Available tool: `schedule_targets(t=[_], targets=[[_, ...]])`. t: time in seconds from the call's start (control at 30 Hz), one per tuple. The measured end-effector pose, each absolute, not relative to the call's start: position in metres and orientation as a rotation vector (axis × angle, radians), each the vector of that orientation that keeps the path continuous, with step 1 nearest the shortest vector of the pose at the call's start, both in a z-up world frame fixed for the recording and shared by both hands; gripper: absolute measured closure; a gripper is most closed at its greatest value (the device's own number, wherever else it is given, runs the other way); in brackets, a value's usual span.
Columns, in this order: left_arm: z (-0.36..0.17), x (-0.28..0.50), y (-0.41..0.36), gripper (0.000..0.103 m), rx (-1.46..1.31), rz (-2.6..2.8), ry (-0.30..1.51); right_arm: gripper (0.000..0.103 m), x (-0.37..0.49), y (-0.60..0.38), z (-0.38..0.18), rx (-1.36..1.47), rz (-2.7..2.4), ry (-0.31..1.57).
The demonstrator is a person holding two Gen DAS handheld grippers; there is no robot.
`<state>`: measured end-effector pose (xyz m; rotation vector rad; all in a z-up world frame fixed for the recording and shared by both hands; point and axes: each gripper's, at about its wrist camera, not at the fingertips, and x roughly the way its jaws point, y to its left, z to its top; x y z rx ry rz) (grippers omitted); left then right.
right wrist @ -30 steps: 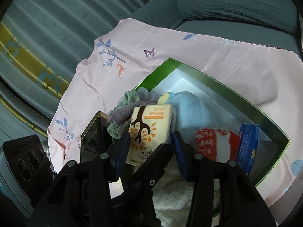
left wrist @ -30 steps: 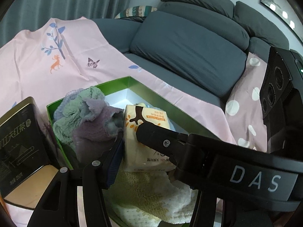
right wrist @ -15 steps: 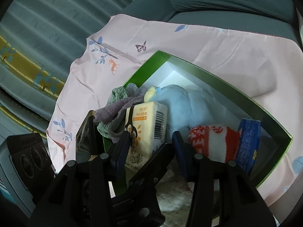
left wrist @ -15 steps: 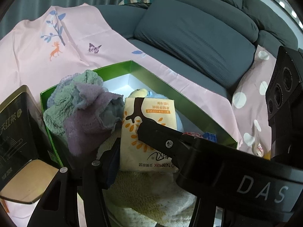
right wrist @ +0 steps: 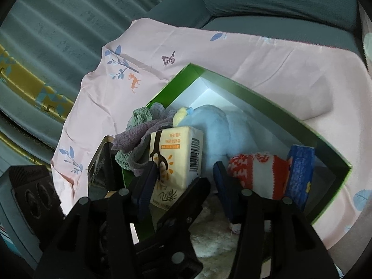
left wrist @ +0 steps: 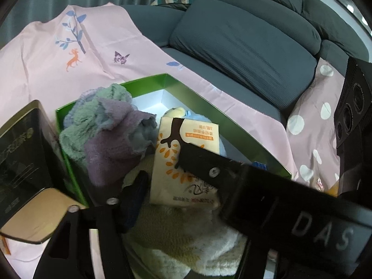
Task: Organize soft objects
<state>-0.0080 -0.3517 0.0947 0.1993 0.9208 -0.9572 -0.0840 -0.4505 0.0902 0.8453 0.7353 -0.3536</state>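
Now both claws have just been opening around the tissue pack (right wrist: 173, 162), which stands inside the green box (right wrist: 267, 107): right claw (right wrist: 183, 179) spread, its pads apart from it; left claw (left wrist: 160, 162) likewise loosened, towels (left wrist: 104, 134) beside its left finger.

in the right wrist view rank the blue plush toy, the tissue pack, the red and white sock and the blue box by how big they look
1. blue plush toy, partly hidden
2. tissue pack, nearer the camera, so unsure
3. red and white sock
4. blue box, close to the sock, edge-on

One green box (right wrist: 267, 107), one tissue pack (right wrist: 179, 160), one blue plush (right wrist: 214, 127) — one black tin (left wrist: 21, 153).
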Motion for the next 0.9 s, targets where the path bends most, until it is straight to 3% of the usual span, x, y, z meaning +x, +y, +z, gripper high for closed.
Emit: schedule_targets(t=[0.2,0.27,0.43,0.63,0.9], targets=[[0.112,-0.018,-0.328,0.019,0.19,-0.924,0.853,0.041,-0.093,-0.446,0.102,0.796,-0.379,0.708],[0.118,-0.022,-0.322,0.015,0.189,-0.914,0.826,0.032,-0.096,-0.442,0.106,0.78,-0.387,0.692],[0.134,-0.031,-0.301,0.003,0.162,-0.888,0.784,0.021,-0.102,-0.434,0.118,0.744,-0.399,0.657],[0.149,-0.043,-0.28,0.003,0.148,-0.838,0.746,0.009,-0.112,-0.426,0.129,0.705,-0.425,0.632],[0.156,-0.052,-0.263,0.003,0.149,-0.739,0.728,0.008,-0.132,-0.423,0.145,0.653,-0.483,0.577]])
